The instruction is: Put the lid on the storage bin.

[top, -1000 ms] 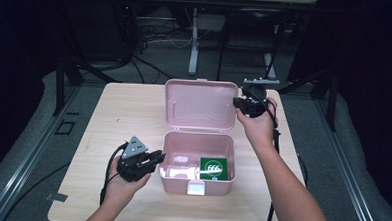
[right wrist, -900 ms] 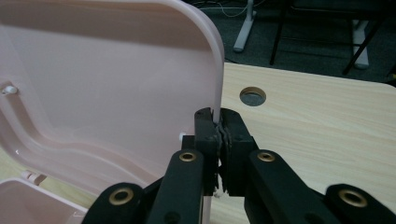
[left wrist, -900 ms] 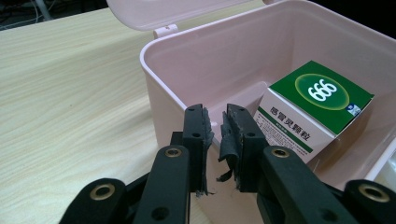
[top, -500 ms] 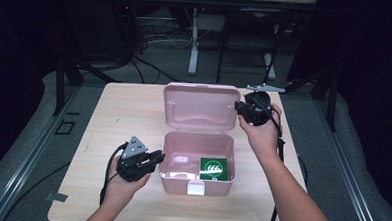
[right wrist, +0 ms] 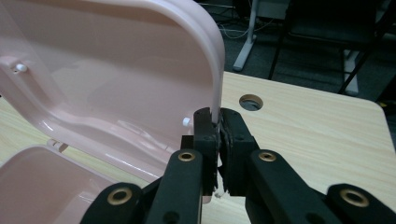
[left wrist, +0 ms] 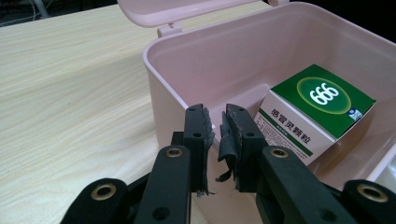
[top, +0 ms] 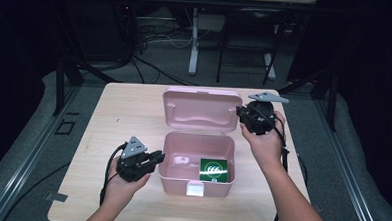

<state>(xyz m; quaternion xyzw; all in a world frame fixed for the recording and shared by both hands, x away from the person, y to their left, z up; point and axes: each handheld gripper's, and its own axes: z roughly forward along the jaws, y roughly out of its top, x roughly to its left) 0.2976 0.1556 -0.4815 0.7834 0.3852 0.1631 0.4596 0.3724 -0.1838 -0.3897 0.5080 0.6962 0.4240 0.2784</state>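
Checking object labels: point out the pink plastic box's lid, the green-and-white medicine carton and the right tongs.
Pink plastic lid (top: pixel 201 111): high view, inner face.
Green-and-white medicine carton (left wrist: pixel 322 95): left gripper view, green top.
Right tongs (right wrist: pixel 218 122): right gripper view, tips.

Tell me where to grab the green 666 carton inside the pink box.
Grip the green carton across its raised upper end, coming straight down from above. It leans tilted against the pink box wall at the right side, so only the top is free; the walls block a sideways approach.

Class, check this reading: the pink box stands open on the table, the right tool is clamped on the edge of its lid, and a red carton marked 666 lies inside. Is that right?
One detail is wrong: the carton is green and white, not red, as the left gripper view shows. The rest holds: the pink box is open, and the right tool is clamped on the lid edge.
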